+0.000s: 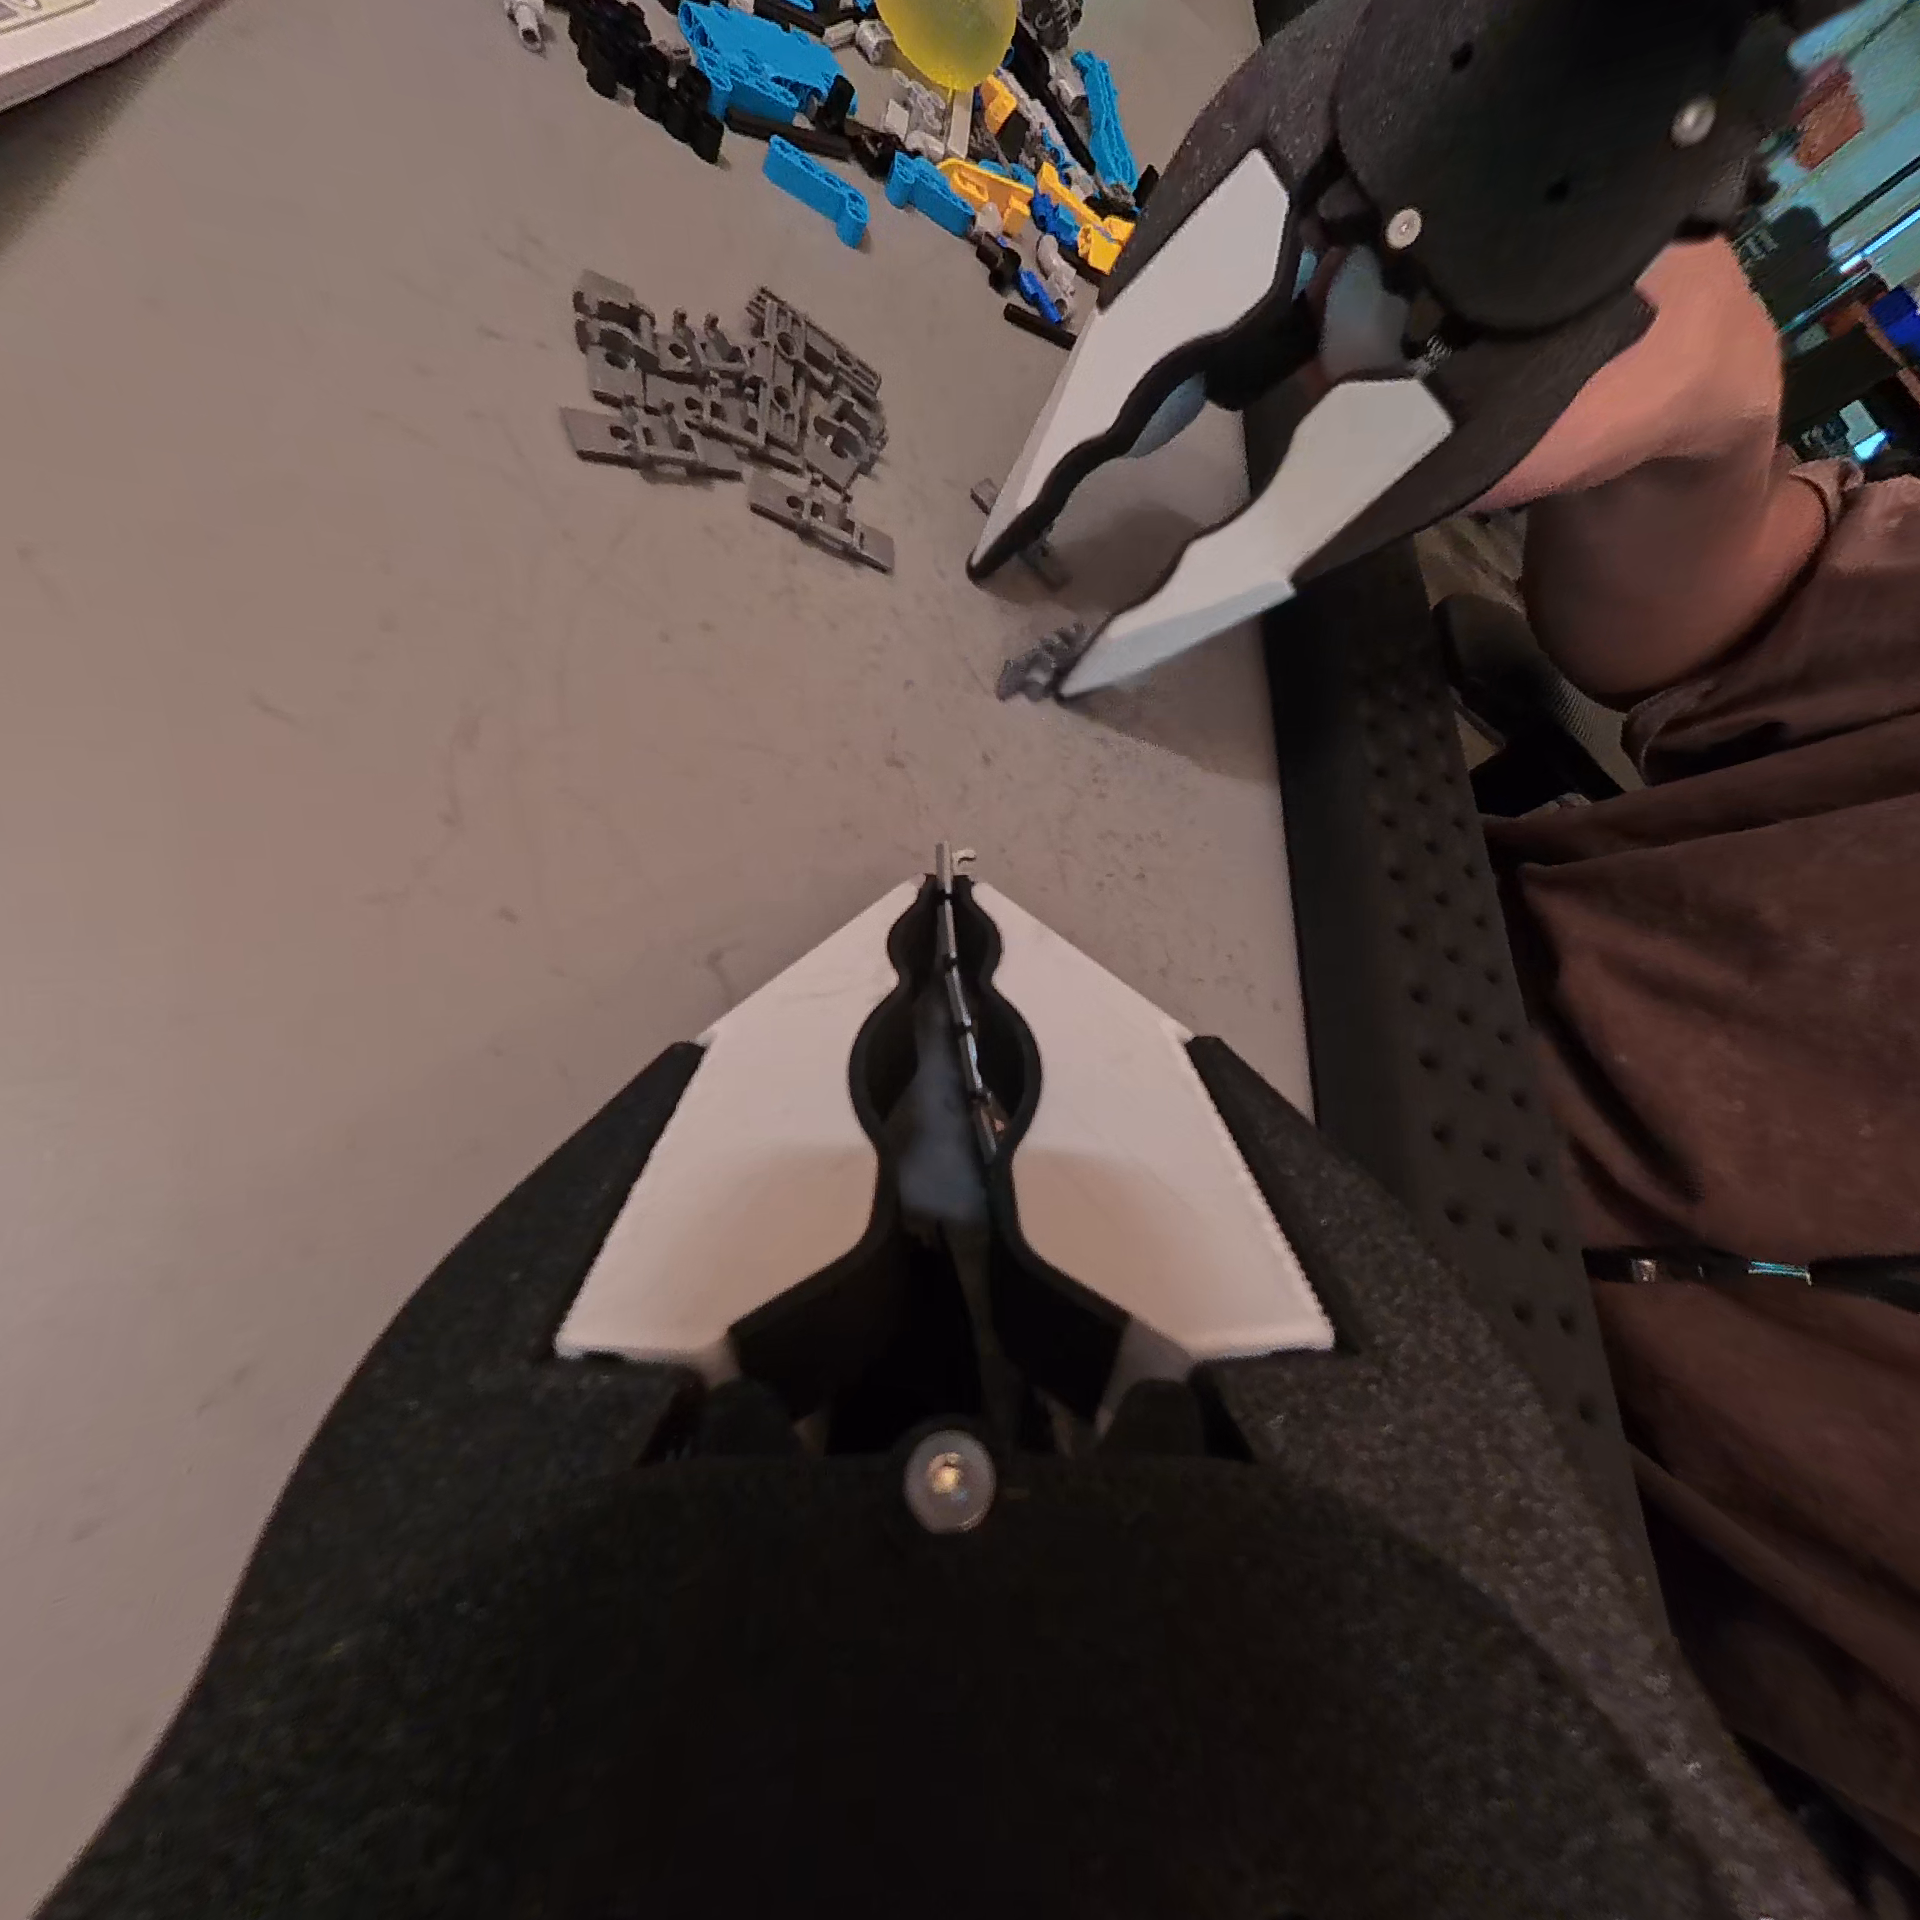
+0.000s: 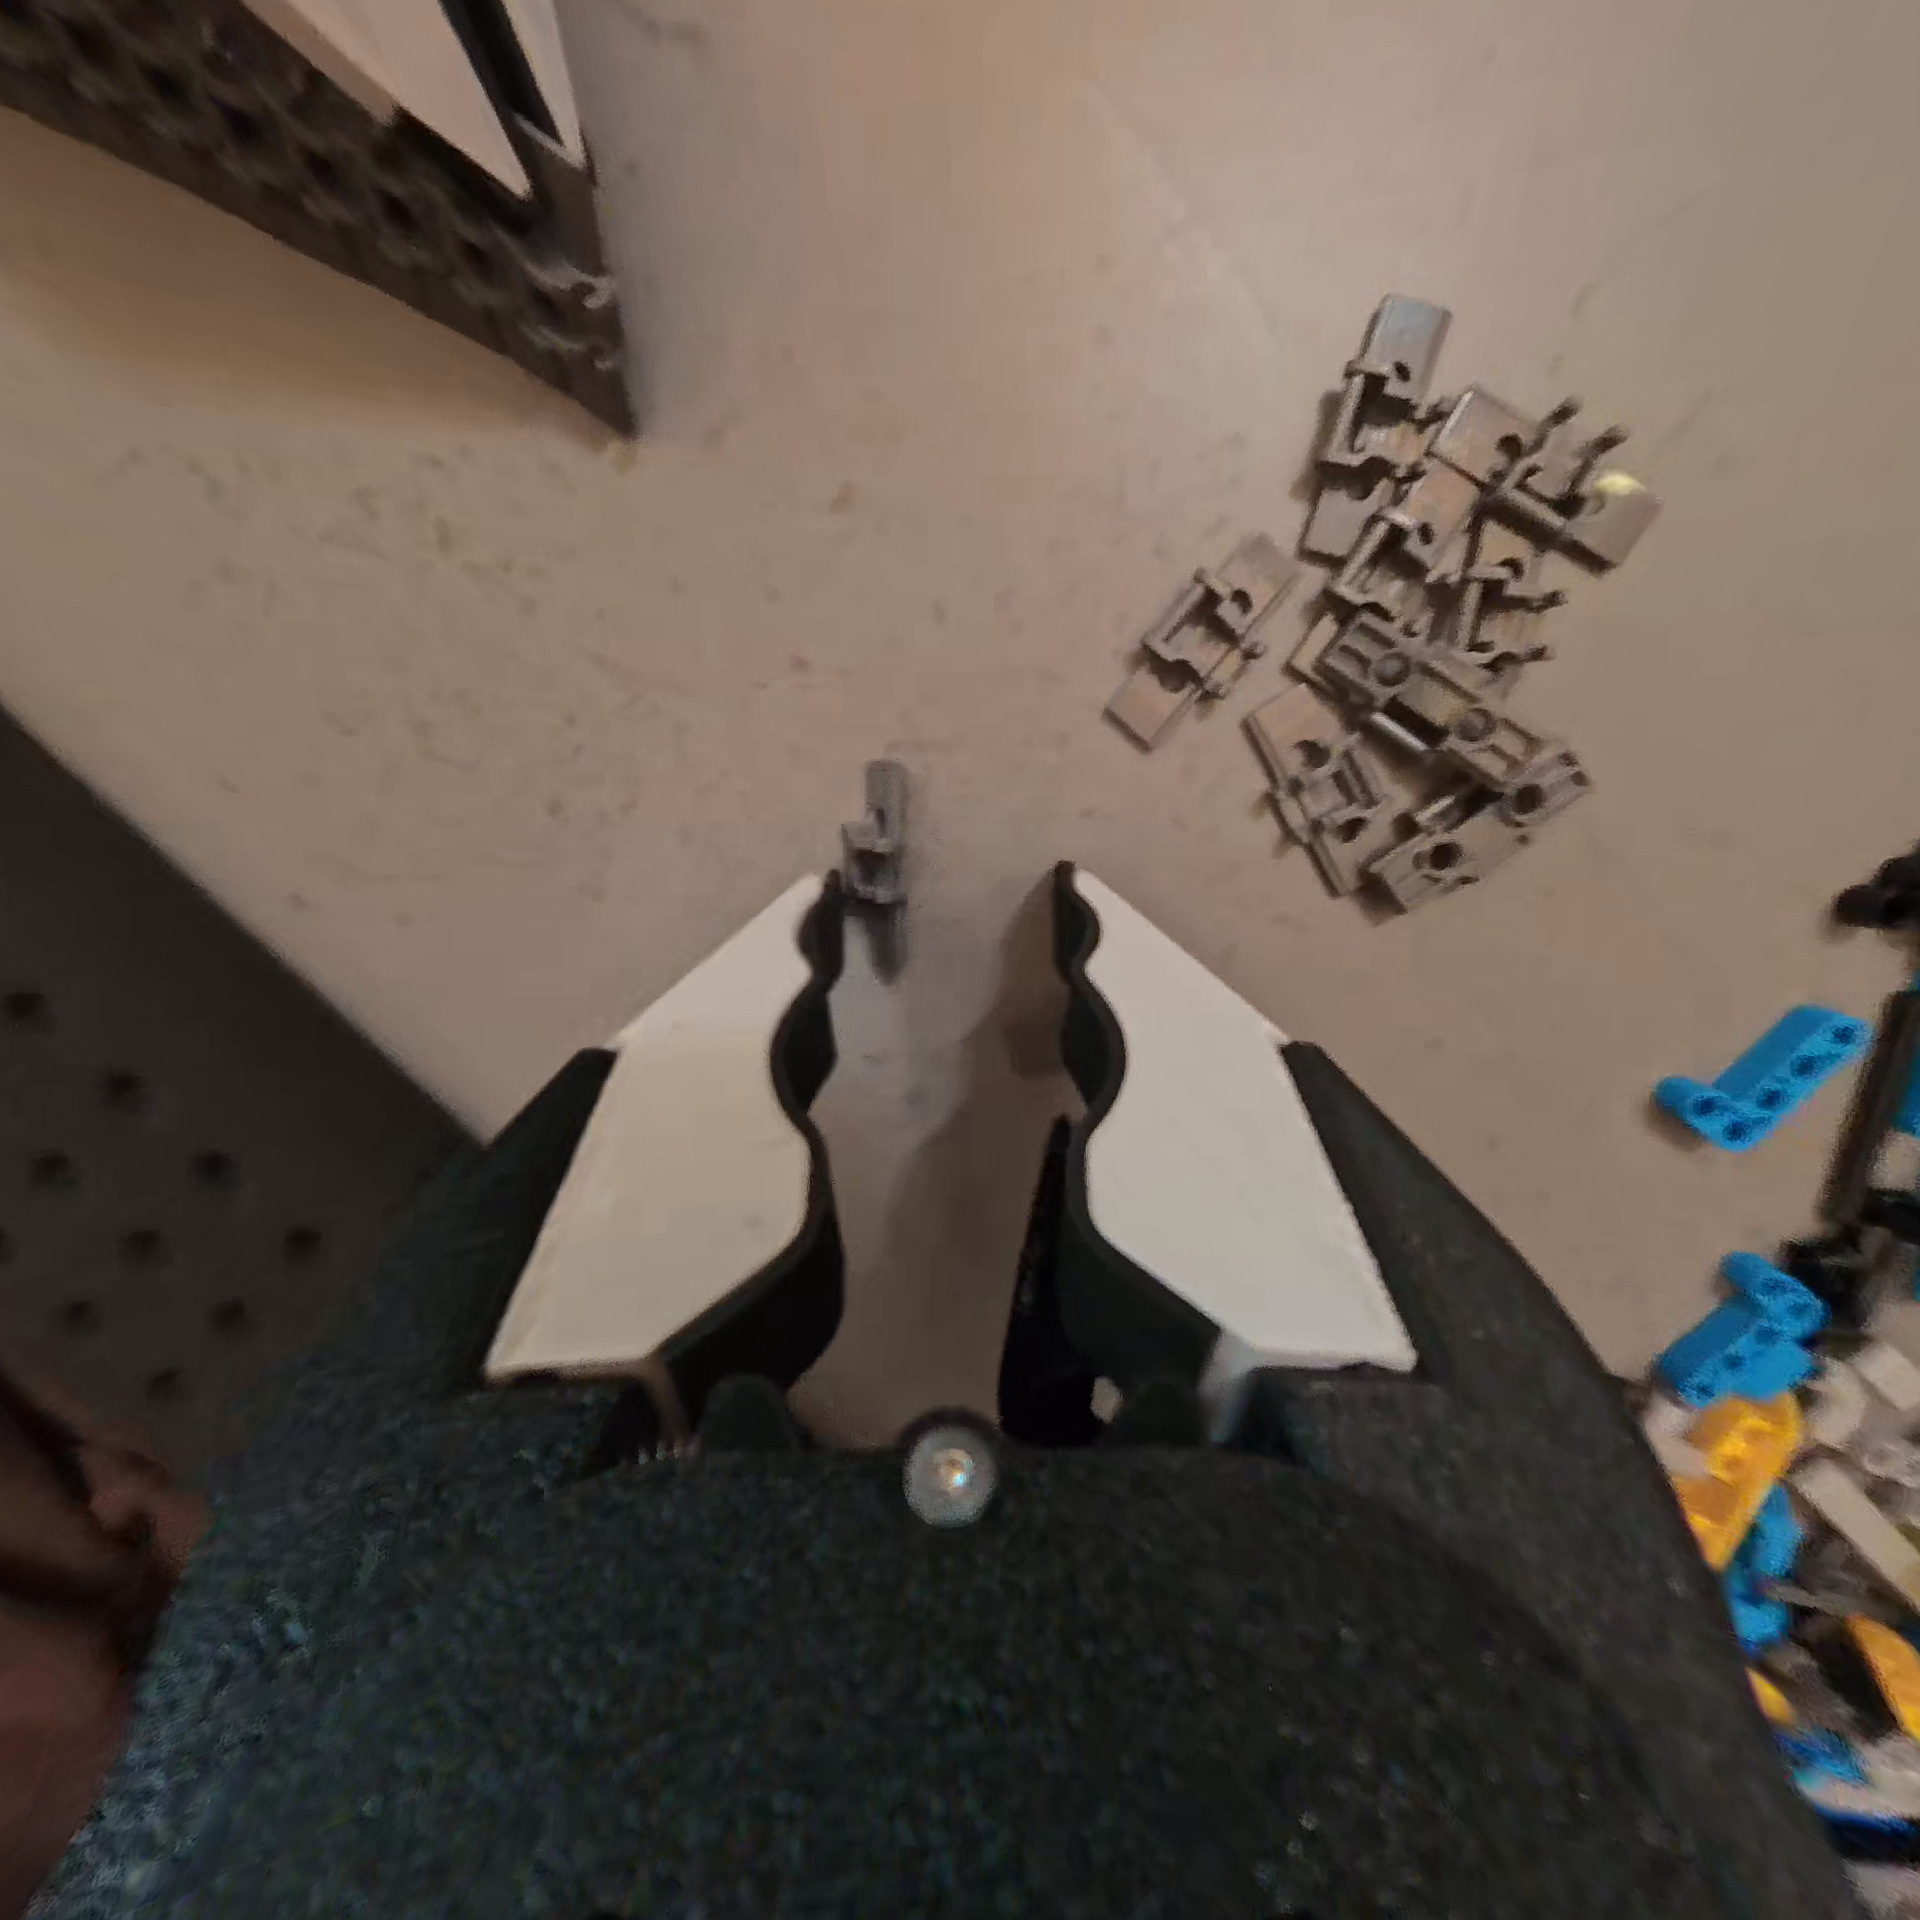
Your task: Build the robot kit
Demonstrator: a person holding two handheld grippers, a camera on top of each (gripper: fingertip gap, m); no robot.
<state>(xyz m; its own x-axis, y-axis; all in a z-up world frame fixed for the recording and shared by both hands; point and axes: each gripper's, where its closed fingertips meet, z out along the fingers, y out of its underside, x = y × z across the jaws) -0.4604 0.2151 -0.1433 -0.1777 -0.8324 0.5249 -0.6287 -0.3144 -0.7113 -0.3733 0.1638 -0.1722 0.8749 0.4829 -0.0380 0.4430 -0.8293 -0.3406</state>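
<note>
The left gripper (image 1: 951,894) was squeezed tight on a thin grey piece (image 1: 954,864), and only the tip of that piece poked out past its white fingers (image 1: 1091,1091). It hung above the table (image 1: 364,727), near the black strip with holes (image 1: 1392,935) along the table's edge. The right gripper (image 2: 940,888) had its 2 jaws spread apart with nothing held between them. A small grey piece (image 2: 878,831) lay on the table right at the tip of its left-hand jaw, maybe touching it, though I could not tell for sure. A bunch of flat grey pieces (image 2: 1413,644) sat off to the side, well apart from that one. Farther off was a heap of blue, yellow and black pieces (image 1: 914,135) with a see-through yellow thing (image 1: 945,42) among them. Here is what could have gone wrong. The small piece sat beside 1 jaw and not in the middle of the gap, so closing there could have pushed it away or flipped it. The piece in the left gripper was thin and held only by its edges, so a bump or a looser squeeze could have let it slide out and drop. The pictures were a bit blurry too, so the grippers might have been moving, and that would make a slip easier.
</note>
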